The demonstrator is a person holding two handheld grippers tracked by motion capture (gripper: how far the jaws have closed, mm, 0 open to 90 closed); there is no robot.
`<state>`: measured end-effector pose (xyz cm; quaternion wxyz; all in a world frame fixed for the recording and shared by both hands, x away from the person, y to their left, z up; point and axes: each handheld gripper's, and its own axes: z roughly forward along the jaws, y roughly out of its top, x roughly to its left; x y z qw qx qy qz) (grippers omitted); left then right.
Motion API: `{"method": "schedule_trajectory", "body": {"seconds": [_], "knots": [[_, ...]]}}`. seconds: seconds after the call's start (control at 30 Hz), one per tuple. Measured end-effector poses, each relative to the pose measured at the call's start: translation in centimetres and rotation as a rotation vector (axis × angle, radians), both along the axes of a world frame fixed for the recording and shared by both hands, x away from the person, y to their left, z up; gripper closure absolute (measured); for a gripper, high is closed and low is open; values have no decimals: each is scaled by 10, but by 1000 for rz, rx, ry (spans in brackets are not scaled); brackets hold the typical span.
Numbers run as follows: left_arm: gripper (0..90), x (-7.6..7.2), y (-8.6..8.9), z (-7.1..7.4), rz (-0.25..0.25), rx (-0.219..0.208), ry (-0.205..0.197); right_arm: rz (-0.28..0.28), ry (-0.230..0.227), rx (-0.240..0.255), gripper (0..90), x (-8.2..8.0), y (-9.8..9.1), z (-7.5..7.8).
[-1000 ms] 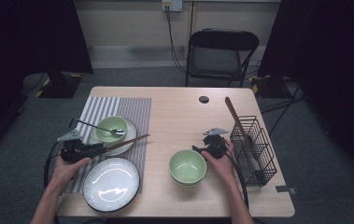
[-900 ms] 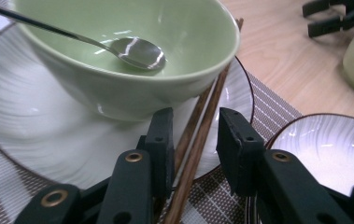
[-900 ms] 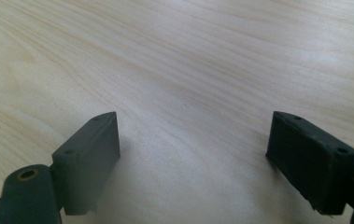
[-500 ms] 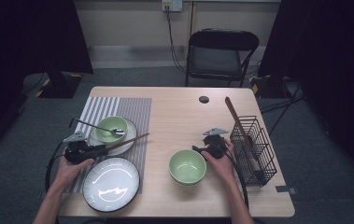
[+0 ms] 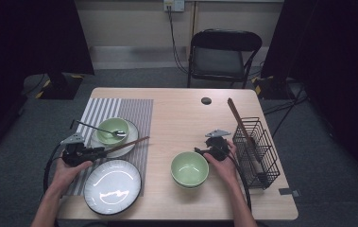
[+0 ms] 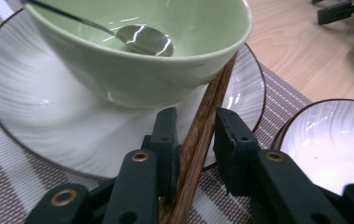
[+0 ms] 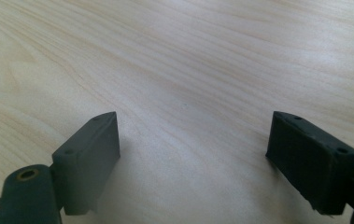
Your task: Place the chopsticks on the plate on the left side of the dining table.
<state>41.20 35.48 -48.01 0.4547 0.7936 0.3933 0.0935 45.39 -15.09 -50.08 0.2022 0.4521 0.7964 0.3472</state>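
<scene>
From above I see my left gripper [image 5: 89, 153] at the near left of the pale wooden table [image 5: 176, 118], over the grey striped placemat [image 5: 134, 111]. In the left gripper view a long brown wooden chopstick [image 6: 200, 140] runs between its black jaws. One pad [image 6: 165, 140] lies against the stick, while the other stands just clear of it, so the jaws are not clamped. The stick's far end leans on the rim of a white saucer [image 6: 34, 116], beside the small green ceramic bowl [image 6: 132, 65] standing on it; a metal spoon [image 6: 142, 37] rests inside that bowl. A large white plate [image 5: 113, 186] lies just near my left hand. My right gripper [image 5: 206, 152] rests beside a second green bowl [image 5: 189, 169], its jaws spread wide over bare wood. A black wire basket [image 5: 257, 151] stands to its right.
</scene>
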Motion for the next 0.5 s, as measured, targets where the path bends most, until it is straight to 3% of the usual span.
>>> {"method": "schedule_trajectory", "body": {"seconds": [0.5], "knots": [[640, -1, 10, 1, 41, 9, -8, -2, 2, 1, 166, 0, 0, 0]]}}
